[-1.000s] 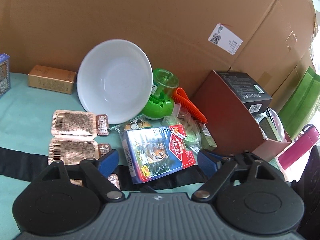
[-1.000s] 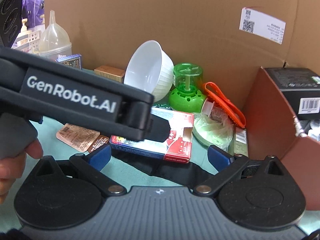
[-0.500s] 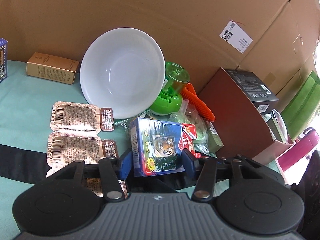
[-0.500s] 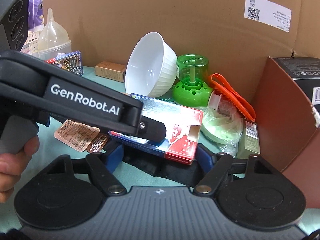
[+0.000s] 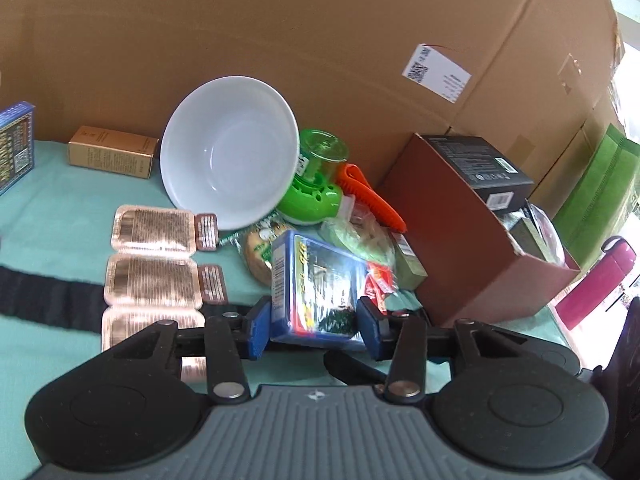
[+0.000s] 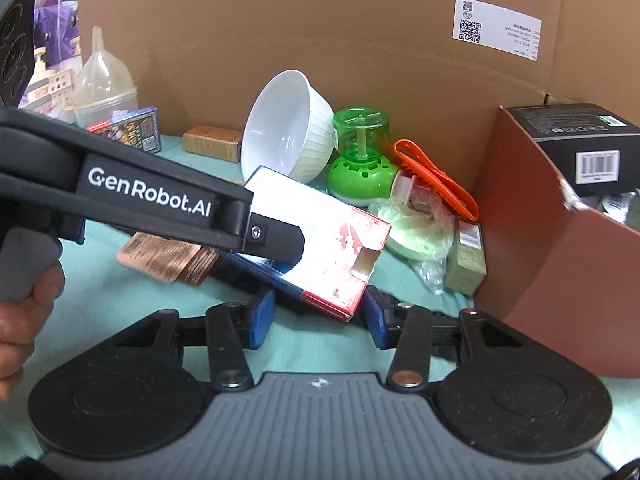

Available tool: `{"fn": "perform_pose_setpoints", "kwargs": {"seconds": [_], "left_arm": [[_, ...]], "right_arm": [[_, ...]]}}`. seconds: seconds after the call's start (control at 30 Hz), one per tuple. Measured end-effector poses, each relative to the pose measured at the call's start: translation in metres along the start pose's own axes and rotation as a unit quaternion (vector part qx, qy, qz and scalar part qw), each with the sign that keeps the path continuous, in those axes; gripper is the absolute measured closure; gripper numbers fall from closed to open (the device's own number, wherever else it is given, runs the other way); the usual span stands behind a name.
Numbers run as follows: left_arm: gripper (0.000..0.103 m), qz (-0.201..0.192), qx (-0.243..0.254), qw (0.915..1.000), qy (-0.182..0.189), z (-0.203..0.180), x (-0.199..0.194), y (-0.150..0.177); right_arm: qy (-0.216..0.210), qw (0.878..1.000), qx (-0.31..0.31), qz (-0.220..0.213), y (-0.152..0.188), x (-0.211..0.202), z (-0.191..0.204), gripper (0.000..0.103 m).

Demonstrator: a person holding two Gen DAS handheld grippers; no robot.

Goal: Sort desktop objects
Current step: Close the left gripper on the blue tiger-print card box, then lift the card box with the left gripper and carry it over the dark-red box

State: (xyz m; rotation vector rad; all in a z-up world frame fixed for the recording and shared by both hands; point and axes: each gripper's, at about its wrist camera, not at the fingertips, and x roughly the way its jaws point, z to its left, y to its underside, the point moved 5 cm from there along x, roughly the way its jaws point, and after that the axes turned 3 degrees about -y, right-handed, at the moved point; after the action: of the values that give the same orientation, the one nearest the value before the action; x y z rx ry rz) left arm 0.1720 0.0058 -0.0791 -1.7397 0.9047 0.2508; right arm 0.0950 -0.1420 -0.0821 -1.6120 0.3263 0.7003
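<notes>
Left wrist: tool [image 5: 314,322] closing on card box [image 5: 316,284] (tilted).

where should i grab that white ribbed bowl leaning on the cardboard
Grip the white ribbed bowl by its upper rim, coming from above: it stands tipped on edge against the big cardboard box, mouth facing sideways, so the thin rim fits between fingers while the rounded ribbed body looks too wide.

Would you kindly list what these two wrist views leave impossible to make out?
- Brown box contents: both views, hidden by its wall and the black carton.
- Card box print: left wrist blurred, right wrist glare.
- White label text: too small.
- Foil packets: lowest one hidden behind the closing left gripper.
</notes>
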Motion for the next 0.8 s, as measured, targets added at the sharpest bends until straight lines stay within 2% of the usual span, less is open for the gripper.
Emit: {"fn": "perform_pose_setpoints", "kwargs": {"seconds": [0.4,0.6,0.8], "left_arm": [[0.056,-0.010,-0.027,0.9996,-0.004,-0.024,-0.046,0.036],[0.056,-0.034,0.003,0.9994,0.009,-0.055,-0.066,0.033],[0.055,-0.068,0.048,0.9963,0.021,-0.095,-0.077,0.016]], "right_arm": [[-0.011,0.999,-0.030,-0.003,0.028,-0.054,0.020,0.063],[-0.003,0.999,-0.035,-0.031,0.031,-0.088,0.015,0.063],[0.019,0.997,-0.032,-0.075,0.020,-0.119,-0.004,0.063]]}}
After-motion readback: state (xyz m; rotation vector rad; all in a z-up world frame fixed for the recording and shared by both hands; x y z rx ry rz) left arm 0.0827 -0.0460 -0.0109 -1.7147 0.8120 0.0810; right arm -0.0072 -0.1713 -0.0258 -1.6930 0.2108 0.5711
